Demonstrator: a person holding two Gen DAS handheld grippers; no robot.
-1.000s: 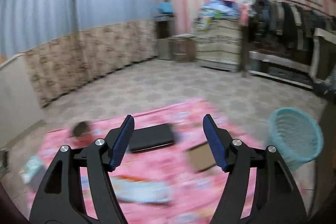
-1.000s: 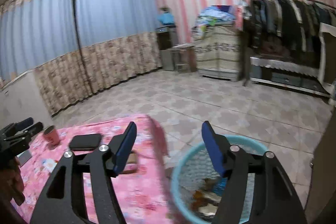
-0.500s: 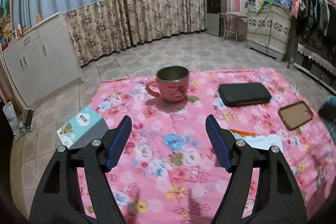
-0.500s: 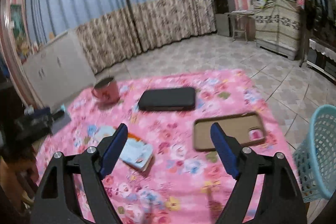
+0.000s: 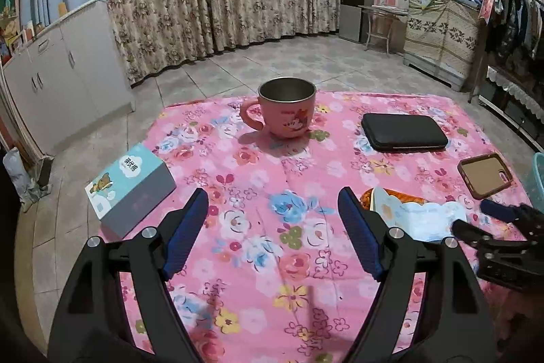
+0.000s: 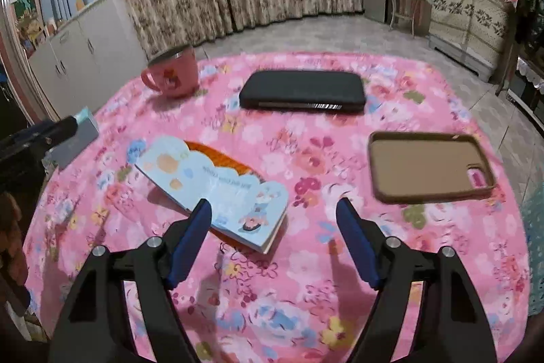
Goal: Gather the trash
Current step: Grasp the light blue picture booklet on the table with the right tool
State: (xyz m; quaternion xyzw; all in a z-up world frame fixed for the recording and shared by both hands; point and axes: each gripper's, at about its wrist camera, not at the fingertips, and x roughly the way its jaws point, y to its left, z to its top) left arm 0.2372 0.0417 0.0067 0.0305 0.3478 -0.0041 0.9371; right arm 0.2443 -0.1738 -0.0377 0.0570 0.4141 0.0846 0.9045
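Observation:
My left gripper (image 5: 273, 204) is open and empty above the pink flowered tablecloth (image 5: 258, 179). My right gripper (image 6: 273, 215) is open and empty, just in front of a small blue-and-white picture booklet (image 6: 217, 189) lying on the cloth; the booklet also shows in the left wrist view (image 5: 414, 213). A blue and grey cardboard box (image 5: 131, 189) lies at the left edge of the table. The rim of the light-blue mesh trash basket (image 5: 537, 179) shows at the right of the table, and also in the right wrist view (image 6: 535, 247).
A pink cup (image 5: 285, 113) with a steel lining stands at the far side. A black zip case (image 5: 403, 131) and a brown phone case (image 5: 484, 174) lie to the right. Cabinets (image 5: 68, 70) and curtains stand beyond the tiled floor.
Both grippers swung left from the basket side and now look down over the table. The cup, case and booklet came into closer view. Both grippers stayed open.

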